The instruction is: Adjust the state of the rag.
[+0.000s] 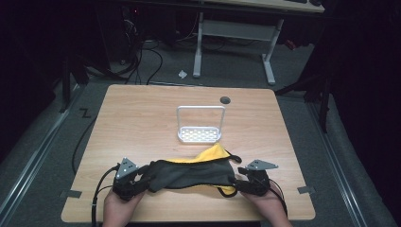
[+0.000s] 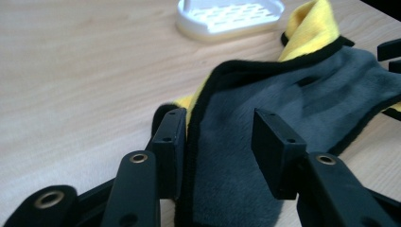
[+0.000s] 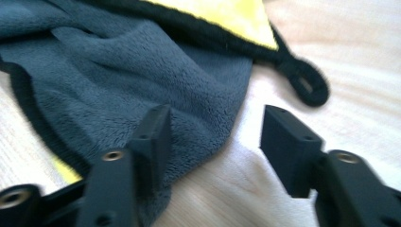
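Your left hand [image 1: 118, 208] comes in at the bench's [image 1: 142, 113] near edge, left gripper [image 1: 134, 183] low at the left end of the grey-and-yellow cloth [image 1: 191, 172]. In the left gripper view that gripper [image 2: 222, 142] is released, jaws spread wide, the cloth's [image 2: 265, 109] black-trimmed edge lying between them, the left jaw right against the hem. That view also catches the white slotted tray [image 2: 227, 16] up close; the high view adds the tray's [image 1: 199, 135] tall wire handle, just beyond the cloth. Your right hand [image 1: 267, 208] mirrors the left, right gripper [image 1: 242, 179] at the cloth's right end. In the right gripper view it's [image 3: 215, 142] released too, left jaw on the grey pile [image 3: 142, 80], right jaw over bare bench, black hanging loop [image 3: 307, 85] beyond.
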